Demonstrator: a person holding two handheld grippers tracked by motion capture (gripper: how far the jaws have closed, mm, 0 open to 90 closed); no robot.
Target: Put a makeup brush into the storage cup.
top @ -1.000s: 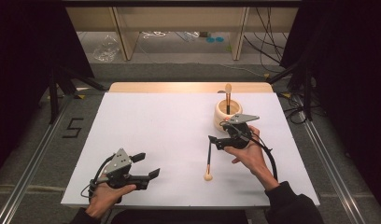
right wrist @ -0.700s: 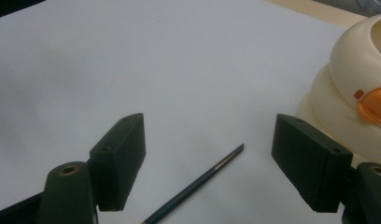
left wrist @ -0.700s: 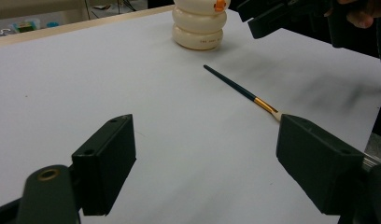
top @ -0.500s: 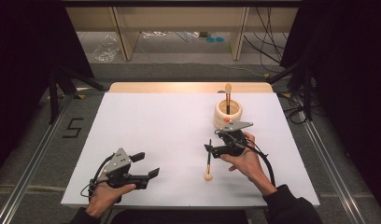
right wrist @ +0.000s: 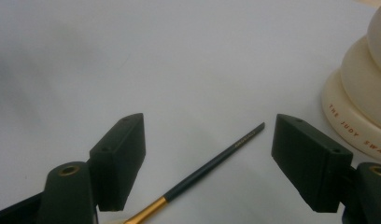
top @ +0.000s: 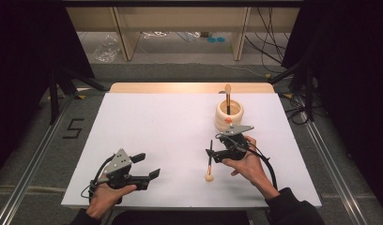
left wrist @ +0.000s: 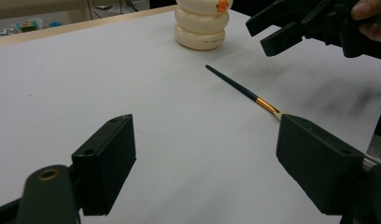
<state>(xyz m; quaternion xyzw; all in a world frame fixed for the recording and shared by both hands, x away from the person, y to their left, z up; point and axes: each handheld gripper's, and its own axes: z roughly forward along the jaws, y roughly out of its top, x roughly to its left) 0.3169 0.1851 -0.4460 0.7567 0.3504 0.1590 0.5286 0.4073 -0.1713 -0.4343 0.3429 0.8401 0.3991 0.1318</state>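
— How wide was the right gripper (top: pixel 212 153), and was it holding anything?

— Its two black block-shaped jaws stood well apart and gripped nothing. In the right gripper view, the slim dark-blue brush with a gold metal ferrule (right wrist: pixel 212 164) lay flat on the bench between the jaws, its thin handle tip pointing up toward the right jaw, with bare surface on either side of it. I could not tell whether either jaw touched the bench.

— And from above?

— In the high view the brush (top: pixel 210 161) lay just left of that gripper, its rounded pale head toward the person and the dark tip pointing away. The person's hand was wrapped around the gripper's body.

— The left gripper (top: pixel 149 165)?

— Also spread wide and empty, resting low near the front edge of the matte white bench (top: pixel 157 122), well apart from the brush. Its own view looked across to the brush (left wrist: pixel 240 90) and to the other gripper (left wrist: pixel 279 29) above it.

— What else was there?

— A cream holder shaped like stacked smooth rounded rings (top: pixel 229 115), glossy like glazed ceramic, with fine orange lettering along its bottom ring. It stood just beyond the right gripper, near the far right of the bench. A second brush with a pale head (top: pixel 227 98) stood upright in it, and a small orange spot (top: pixel 228 120) showed on its near side.
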